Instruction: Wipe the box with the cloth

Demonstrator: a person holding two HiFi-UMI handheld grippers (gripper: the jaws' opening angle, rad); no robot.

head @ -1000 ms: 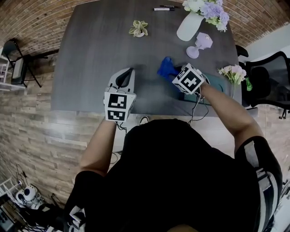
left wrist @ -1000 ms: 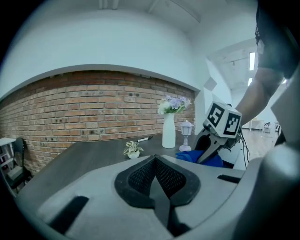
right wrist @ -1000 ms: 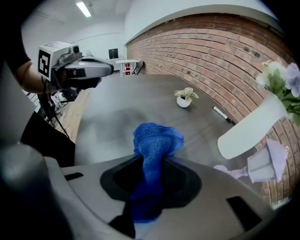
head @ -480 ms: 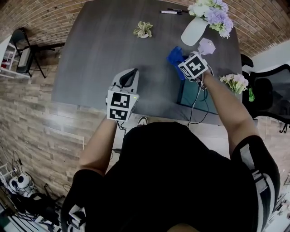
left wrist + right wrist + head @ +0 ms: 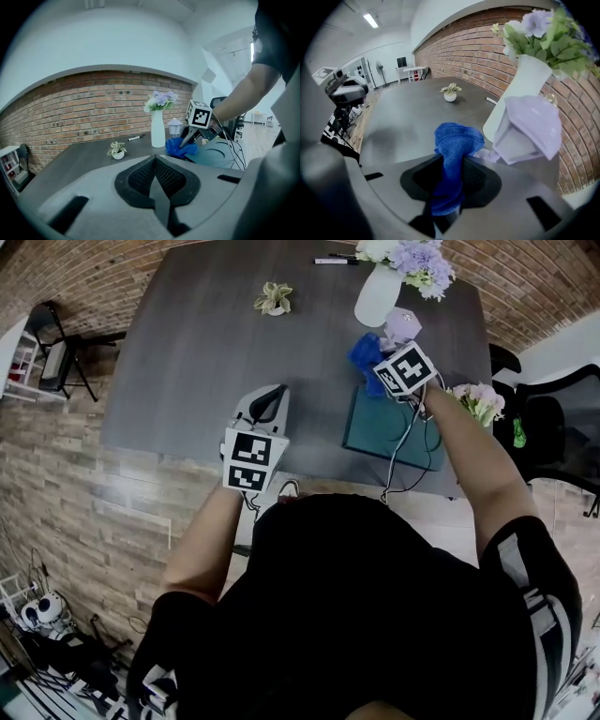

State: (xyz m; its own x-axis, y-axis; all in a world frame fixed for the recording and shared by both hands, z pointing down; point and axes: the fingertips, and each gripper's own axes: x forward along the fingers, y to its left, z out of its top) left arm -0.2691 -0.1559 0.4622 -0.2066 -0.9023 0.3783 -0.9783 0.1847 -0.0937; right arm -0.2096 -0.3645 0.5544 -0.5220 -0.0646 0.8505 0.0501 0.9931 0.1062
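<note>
My right gripper (image 5: 449, 187) pinches the fuzzy blue cloth (image 5: 457, 145), bunched just past the far corner of the flat teal box (image 5: 384, 427), arm stretched forward. My left gripper (image 5: 154, 176) is closed and empty, low on the left.

Cloth (image 5: 366, 352) behind box (image 5: 386, 430), near vase (image 5: 374, 296)

A flat teal box (image 5: 375, 432) lies near the right front edge of the worktop (image 5: 206, 362). The blue cloth (image 5: 366, 352), bunched up, is pinched between the jaws of the right gripper (image 5: 449, 178), by the box's far corner.
</note>
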